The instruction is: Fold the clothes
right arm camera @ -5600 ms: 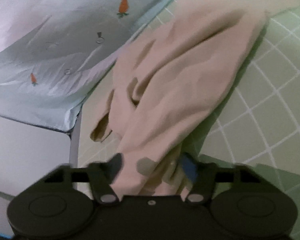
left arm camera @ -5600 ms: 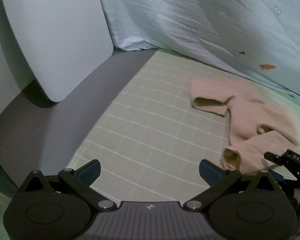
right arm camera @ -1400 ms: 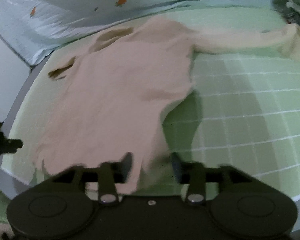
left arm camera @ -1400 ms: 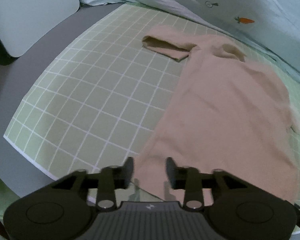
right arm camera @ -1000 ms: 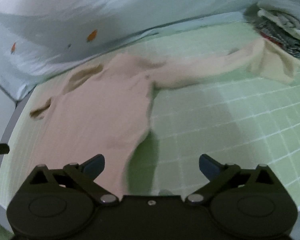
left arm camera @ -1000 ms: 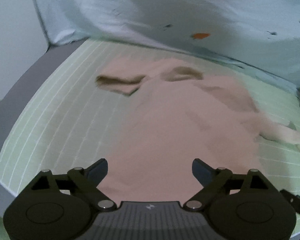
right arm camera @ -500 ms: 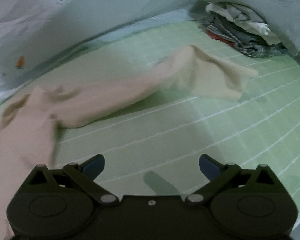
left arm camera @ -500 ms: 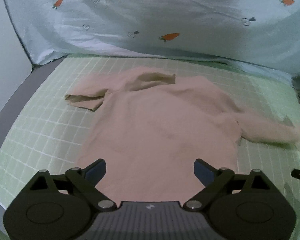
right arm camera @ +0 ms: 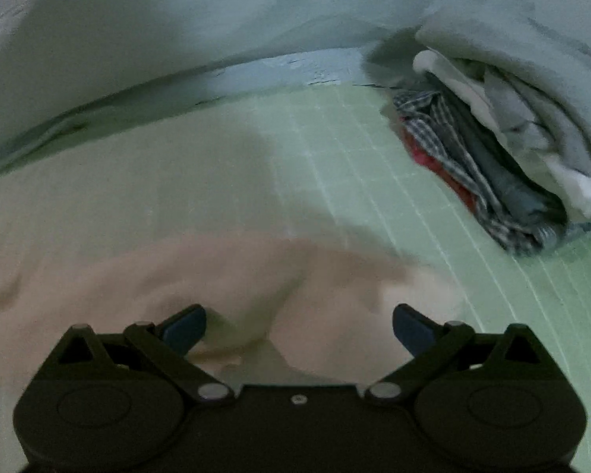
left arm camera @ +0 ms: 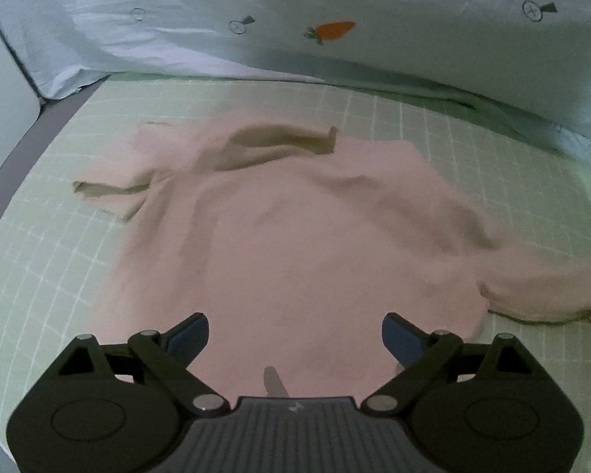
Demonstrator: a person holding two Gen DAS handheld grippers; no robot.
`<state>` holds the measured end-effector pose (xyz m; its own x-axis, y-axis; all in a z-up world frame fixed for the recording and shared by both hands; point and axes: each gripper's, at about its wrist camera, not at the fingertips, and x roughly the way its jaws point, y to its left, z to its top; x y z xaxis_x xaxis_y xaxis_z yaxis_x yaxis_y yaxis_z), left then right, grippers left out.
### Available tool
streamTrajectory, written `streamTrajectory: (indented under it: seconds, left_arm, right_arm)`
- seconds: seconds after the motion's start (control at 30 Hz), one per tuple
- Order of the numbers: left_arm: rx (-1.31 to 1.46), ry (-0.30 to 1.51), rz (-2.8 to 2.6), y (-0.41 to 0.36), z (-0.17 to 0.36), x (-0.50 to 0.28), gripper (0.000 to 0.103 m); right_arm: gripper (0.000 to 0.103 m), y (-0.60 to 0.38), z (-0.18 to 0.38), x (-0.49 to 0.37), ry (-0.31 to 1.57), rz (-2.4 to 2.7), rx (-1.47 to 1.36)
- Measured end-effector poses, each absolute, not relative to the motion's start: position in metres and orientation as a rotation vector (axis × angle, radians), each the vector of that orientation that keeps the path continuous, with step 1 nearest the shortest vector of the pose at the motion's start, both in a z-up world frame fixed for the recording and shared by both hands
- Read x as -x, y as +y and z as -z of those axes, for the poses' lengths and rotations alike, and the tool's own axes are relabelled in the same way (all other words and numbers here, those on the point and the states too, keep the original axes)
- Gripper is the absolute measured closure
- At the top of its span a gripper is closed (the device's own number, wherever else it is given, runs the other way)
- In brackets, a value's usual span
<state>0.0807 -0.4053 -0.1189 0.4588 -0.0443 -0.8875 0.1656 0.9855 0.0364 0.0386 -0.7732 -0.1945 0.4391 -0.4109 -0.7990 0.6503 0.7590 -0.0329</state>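
Observation:
A pale pink long-sleeved top [left arm camera: 295,236] lies spread on the green grid mat [left arm camera: 39,236], collar toward the far side. One sleeve is folded short at the far left and the other sleeve [left arm camera: 543,295] trails off to the right. My left gripper [left arm camera: 294,333] hovers open over the top's lower hem with nothing between its fingers. In the right wrist view the pink sleeve end [right arm camera: 335,283] lies blurred right in front of my right gripper [right arm camera: 299,325], which stands open and holds nothing.
A light blue sheet with carrot prints [left arm camera: 335,31] rises behind the mat. A pile of folded clothes [right arm camera: 492,149], checked and white among them, sits at the mat's far right. The grey edge [left arm camera: 15,165] of the bed runs along the left.
Both grippers let go of the top's hem about a second ago and are open. The left one moved closer over the top; the right one swung right and down to the trailing sleeve.

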Motion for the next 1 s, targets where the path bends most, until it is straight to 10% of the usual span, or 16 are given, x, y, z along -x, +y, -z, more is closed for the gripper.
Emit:
streamTrajectory:
  seconds: [0.57,0.67,0.83,1.0]
  left_arm:
    - [-0.183,1.077,0.203,-0.429,0.116,-0.083,0.008]
    - [-0.169,1.051,0.205,-0.425,0.108,-0.074,0.008]
    - [-0.127,1.014,0.204,-0.41,0.093,-0.058,0.008]
    - [-0.077,0.965,0.196,-0.386,0.078,-0.041,0.008]
  right_arm:
    - [0.007,-0.788,0.217,0.006,0.833,0.96,-0.525]
    - [0.027,-0.78,0.215,0.016,0.817,0.935,-0.497]
    - [0.094,-0.769,0.208,0.034,0.787,0.857,-0.514]
    - [0.096,-0.753,0.206,0.063,0.79,0.909,-0.557]
